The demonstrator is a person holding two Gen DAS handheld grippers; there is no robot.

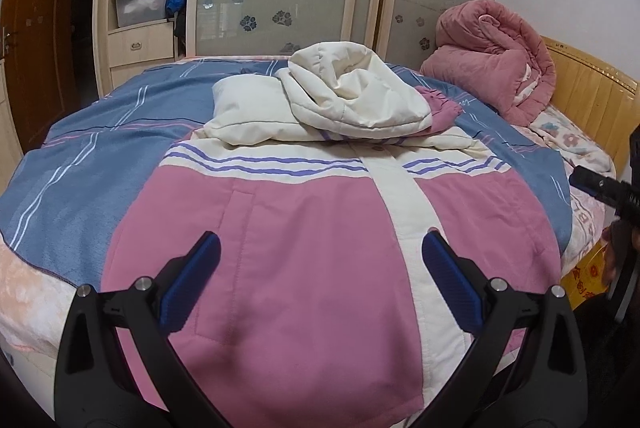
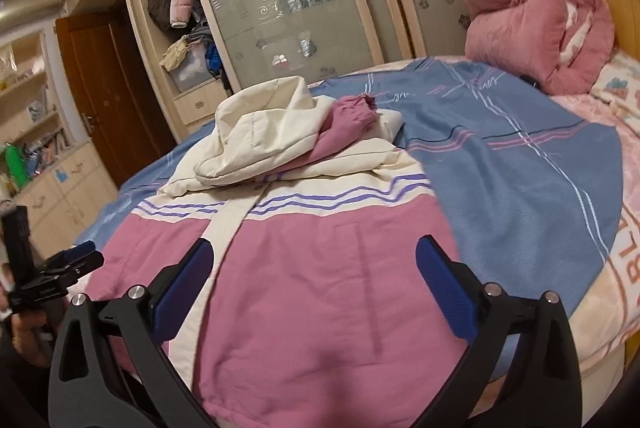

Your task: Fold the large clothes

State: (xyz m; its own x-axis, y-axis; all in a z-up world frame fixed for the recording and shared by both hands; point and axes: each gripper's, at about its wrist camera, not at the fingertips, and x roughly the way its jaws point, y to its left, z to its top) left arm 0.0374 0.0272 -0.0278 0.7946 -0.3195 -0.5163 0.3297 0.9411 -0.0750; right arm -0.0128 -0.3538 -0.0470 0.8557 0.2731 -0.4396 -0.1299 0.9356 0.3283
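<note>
A padded pink and cream jacket with thin purple stripes [image 1: 304, 228] lies front-up on a blue blanket with pale line checks [image 1: 88, 156] spread over the bed, its hem nearest the cameras. Its cream hood [image 1: 356, 92] is bunched over the collar, and a pink cuffed sleeve [image 2: 352, 116] is already drawn in across the chest beside it. The left gripper [image 1: 320, 284] hovers above the lower front with its blue fingers [image 1: 192, 280] wide apart and nothing between them; the right gripper [image 2: 312, 288] hangs over the other half of the hem, fingers equally spread and empty.

The step in hand looks like taking the hem to fold the body upward. To do it well, each gripper should probably drop to its own bottom corner, pinch through both layers of padding rather than the top shell only, and lift evenly so the cream placket [image 1: 404, 212] stays straight. Carrying the hem up toward the striped band, then laying it down flat, should avoid dragging the blanket. The bulky hood may need flattening, or the fold will sit lopsided
</note>
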